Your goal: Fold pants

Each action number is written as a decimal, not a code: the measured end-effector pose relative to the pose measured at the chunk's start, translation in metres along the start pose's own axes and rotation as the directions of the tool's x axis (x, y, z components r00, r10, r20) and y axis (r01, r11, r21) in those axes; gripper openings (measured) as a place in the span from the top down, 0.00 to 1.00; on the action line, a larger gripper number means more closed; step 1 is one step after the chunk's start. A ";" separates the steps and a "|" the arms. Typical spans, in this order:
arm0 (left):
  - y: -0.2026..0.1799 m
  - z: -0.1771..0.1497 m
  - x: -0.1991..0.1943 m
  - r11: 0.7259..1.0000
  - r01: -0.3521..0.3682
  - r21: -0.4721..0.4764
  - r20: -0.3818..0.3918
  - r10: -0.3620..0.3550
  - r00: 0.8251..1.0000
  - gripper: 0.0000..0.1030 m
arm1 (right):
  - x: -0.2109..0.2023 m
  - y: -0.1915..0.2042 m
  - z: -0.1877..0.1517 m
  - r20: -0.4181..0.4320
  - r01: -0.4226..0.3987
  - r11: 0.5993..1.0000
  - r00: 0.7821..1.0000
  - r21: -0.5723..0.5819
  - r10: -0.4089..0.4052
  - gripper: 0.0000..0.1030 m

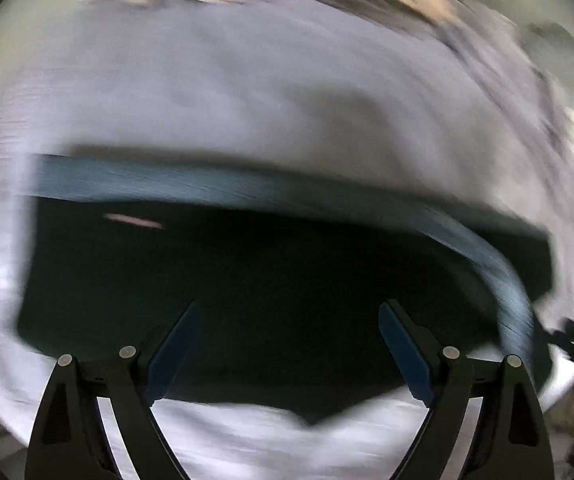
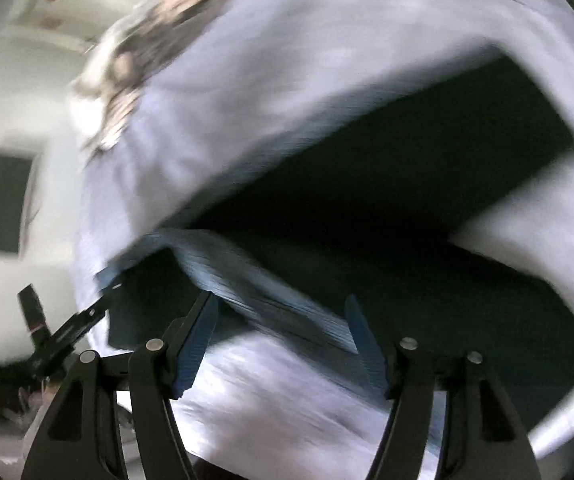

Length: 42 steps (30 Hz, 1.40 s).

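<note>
Both views motion-blurred. Bed (image 1: 247, 92) with pale sheet fills most of each frame. Dark pants (image 1: 247, 280) lie flat on it, centre of left view; in right view they run from 2 o'clock toward centre (image 2: 407, 184). Blue waistband (image 1: 247, 190) arcs along the 12 o'clock edge, bending down to 4 o'clock. Left claw (image 1: 289, 354) wide, nothing in it, over the pants. Right claw (image 2: 281, 350) wide, nothing in it, waistband (image 2: 271, 300) just beyond its tips.

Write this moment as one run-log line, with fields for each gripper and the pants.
left gripper: open, empty | right gripper: open, empty | dark pants: on white sheet, lighter band visible | views: motion-blurred
</note>
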<state>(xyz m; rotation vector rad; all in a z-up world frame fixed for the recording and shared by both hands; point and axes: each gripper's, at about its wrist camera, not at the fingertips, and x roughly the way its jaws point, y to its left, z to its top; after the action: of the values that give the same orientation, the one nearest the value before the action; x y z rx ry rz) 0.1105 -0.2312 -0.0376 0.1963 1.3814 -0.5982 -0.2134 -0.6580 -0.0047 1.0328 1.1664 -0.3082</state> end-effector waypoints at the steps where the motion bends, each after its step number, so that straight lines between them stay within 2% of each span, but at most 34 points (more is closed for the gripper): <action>1: -0.019 0.000 0.008 0.999 0.038 0.024 -0.024 -0.037 0.999 0.12 | -0.010 -0.020 -0.006 0.008 0.018 0.999 1.000 0.042 -0.018 0.32; 3: -0.069 -0.005 0.029 0.989 0.120 0.083 -0.082 -0.113 0.990 0.12 | -0.032 -0.063 -0.021 0.019 0.061 0.989 0.998 0.134 -0.064 0.32; 5: -0.114 -0.006 0.049 0.973 0.199 0.120 -0.143 -0.182 0.973 0.12 | -0.046 -0.101 -0.037 0.018 0.094 0.973 0.995 0.211 -0.100 0.32; 9: -0.171 -0.007 0.075 0.956 0.252 0.151 -0.205 -0.219 0.954 0.12 | -0.056 -0.151 -0.064 -0.019 0.079 0.954 0.997 0.290 -0.077 0.32; 11: -0.193 -0.011 0.083 0.946 0.281 0.162 -0.236 -0.240 0.942 0.12 | -0.048 -0.162 -0.073 -0.048 0.078 0.947 0.997 0.312 -0.067 0.32; 14: -0.207 -0.026 0.087 0.934 0.296 0.200 -0.258 -0.241 0.936 0.12 | -0.030 -0.170 -0.087 -0.066 -0.040 0.931 0.995 0.363 0.069 0.33; 15: -0.214 -0.029 0.090 0.932 0.294 0.211 -0.263 -0.235 0.936 0.12 | -0.024 -0.172 -0.089 -0.064 -0.093 0.924 0.990 0.371 0.125 0.43; 16: -0.219 -0.028 0.091 0.931 0.294 0.216 -0.268 -0.233 0.935 0.12 | -0.019 -0.171 -0.090 -0.066 -0.129 0.919 0.984 0.371 0.165 0.72; 17: -0.222 -0.026 0.090 0.928 0.306 0.211 -0.270 -0.245 0.931 0.12 | -0.014 -0.165 -0.087 -0.067 -0.157 0.916 0.978 0.370 0.195 0.83; 20: -0.229 -0.015 0.078 0.919 0.346 0.188 -0.248 -0.297 0.922 0.14 | -0.027 -0.154 -0.072 0.008 -0.289 0.895 0.953 0.339 0.304 0.84; 22: -0.238 0.001 0.069 0.920 0.342 0.192 -0.201 -0.304 0.931 0.14 | -0.044 -0.146 -0.047 0.083 -0.370 0.873 0.928 0.318 0.363 0.84; 25: -0.254 0.028 0.069 0.934 0.304 0.190 -0.133 -0.282 0.950 0.14 | -0.059 -0.142 0.001 0.158 -0.417 0.863 0.909 0.285 0.387 0.85; 27: -0.261 0.048 0.072 0.941 0.282 0.189 -0.098 -0.267 0.959 0.14 | -0.062 -0.141 0.040 0.194 -0.419 0.867 0.906 0.271 0.377 0.85; 29: -0.266 0.070 0.077 0.952 0.237 0.195 -0.055 -0.230 0.972 0.14 | -0.063 -0.144 0.075 0.222 -0.392 0.876 0.915 0.281 0.338 0.84; 31: -0.264 0.090 0.078 0.967 0.174 0.185 -0.006 -0.176 0.984 0.14 | -0.058 -0.152 0.113 0.245 -0.336 0.885 0.933 0.321 0.264 0.74; 32: -0.264 0.098 0.078 0.972 0.152 0.177 0.015 -0.157 0.988 0.14 | -0.055 -0.156 0.128 0.232 -0.294 0.895 0.947 0.336 0.224 0.62; 33: -0.261 0.104 0.075 0.976 0.139 0.166 0.038 -0.147 0.988 0.14 | -0.052 -0.155 0.143 0.204 -0.223 0.915 0.966 0.337 0.160 0.28; 34: -0.256 0.111 0.069 0.979 0.131 0.153 0.061 -0.142 0.988 0.14 | -0.054 -0.155 0.148 0.205 -0.164 0.933 0.973 0.320 0.101 0.18; 36: -0.244 0.115 0.060 0.984 0.099 0.146 0.096 -0.114 0.989 0.14 | -0.065 -0.148 0.146 0.240 -0.103 0.965 0.970 0.242 0.043 0.18; 38: -0.234 0.110 0.059 0.986 0.040 0.160 0.102 -0.056 0.993 0.14 | -0.071 -0.147 0.132 0.252 -0.037 0.973 0.967 0.227 -0.022 0.20; 40: -0.221 0.095 0.062 0.984 -0.021 0.175 0.087 0.005 0.996 0.14 | -0.070 -0.158 0.111 0.229 0.028 0.969 0.970 0.247 -0.086 0.31; 42: -0.209 0.081 0.068 0.982 -0.066 0.179 0.070 0.054 0.996 0.14 | -0.052 -0.172 0.100 0.172 0.024 0.956 0.982 0.293 -0.078 0.37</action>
<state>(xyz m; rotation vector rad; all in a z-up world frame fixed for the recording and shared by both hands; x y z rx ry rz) 0.0790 -0.4635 -0.0427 0.3607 1.2541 -0.6745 -0.2917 -0.8441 -0.0444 1.2031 1.0010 -0.6171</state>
